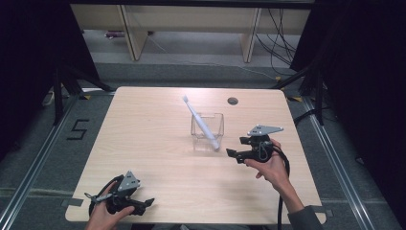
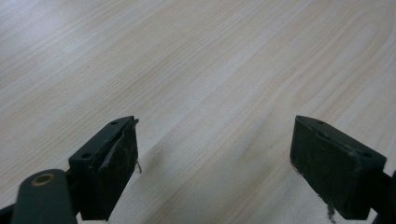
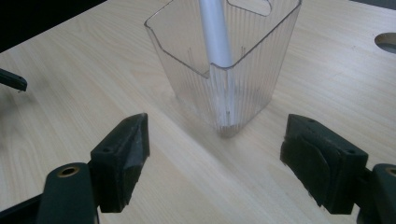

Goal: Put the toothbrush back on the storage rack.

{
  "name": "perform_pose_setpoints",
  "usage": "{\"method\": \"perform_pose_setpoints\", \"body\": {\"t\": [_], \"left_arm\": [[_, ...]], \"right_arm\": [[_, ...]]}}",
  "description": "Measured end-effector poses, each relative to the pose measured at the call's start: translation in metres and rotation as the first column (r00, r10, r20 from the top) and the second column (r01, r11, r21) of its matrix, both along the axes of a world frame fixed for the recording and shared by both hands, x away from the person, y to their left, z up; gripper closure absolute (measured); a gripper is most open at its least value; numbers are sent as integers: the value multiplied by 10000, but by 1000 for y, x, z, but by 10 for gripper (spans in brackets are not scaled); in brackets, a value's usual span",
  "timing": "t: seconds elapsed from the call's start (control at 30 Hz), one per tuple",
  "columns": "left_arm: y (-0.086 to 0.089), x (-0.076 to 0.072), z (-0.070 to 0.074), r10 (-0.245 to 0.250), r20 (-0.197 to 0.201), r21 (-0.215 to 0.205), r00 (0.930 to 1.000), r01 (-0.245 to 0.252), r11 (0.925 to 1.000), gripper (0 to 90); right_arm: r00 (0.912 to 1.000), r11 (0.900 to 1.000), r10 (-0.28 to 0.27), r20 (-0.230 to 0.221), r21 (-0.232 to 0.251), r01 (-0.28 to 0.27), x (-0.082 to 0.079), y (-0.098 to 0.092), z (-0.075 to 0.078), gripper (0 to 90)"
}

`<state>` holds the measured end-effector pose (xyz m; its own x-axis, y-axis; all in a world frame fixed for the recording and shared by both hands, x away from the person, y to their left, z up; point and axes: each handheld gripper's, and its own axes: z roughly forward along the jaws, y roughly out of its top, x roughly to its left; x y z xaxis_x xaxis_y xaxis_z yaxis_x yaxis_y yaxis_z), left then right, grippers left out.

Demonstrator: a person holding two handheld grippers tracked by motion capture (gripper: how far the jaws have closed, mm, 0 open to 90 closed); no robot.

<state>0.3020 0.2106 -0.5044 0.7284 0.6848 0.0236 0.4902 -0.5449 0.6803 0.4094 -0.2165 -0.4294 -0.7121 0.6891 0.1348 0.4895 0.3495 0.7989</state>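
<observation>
A clear ribbed plastic cup [image 1: 207,132] [image 3: 224,60] stands upright near the middle of the wooden table [image 1: 143,139]. A pale grey toothbrush [image 1: 201,122] [image 3: 215,32] leans inside it, head up and tilted to the far left. My right gripper [image 1: 233,154] [image 3: 215,161] is open, just right of the cup and pointing at it, with nothing between its jaws. My left gripper [image 1: 147,203] [image 2: 215,163] is open at the table's near left edge, over bare wood.
A round cable hole [image 1: 232,100] [image 3: 386,42] sits in the table's far right part. Beyond the table are a desk frame [image 1: 134,33] and loose cables [image 1: 280,38] on the floor. The tip of the left gripper [image 3: 11,80] shows at the left edge of the right gripper view.
</observation>
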Motion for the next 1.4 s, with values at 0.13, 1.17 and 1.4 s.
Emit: {"method": "perform_pose_setpoints", "body": {"t": [0.13, 1.17, 1.4], "left_arm": [[1, 0, 0, 47, 14, -41, 10000, -47, 10000, 148], [4, -1, 2, 75, 93, -28, 9999, -75, 10000, 148], [2, -1, 2, 113, 131, -128, 9998, -111, 9999, 148]], "right_arm": [[9997, 9998, -154, -214, 78, 155, -2, -2, -5, 234], [9965, 9991, -427, -715, -2, 428, -21, -17, -35, 221], [9962, 9993, -370, -784, -45, 368, -30, -19, -44, 222]]}}
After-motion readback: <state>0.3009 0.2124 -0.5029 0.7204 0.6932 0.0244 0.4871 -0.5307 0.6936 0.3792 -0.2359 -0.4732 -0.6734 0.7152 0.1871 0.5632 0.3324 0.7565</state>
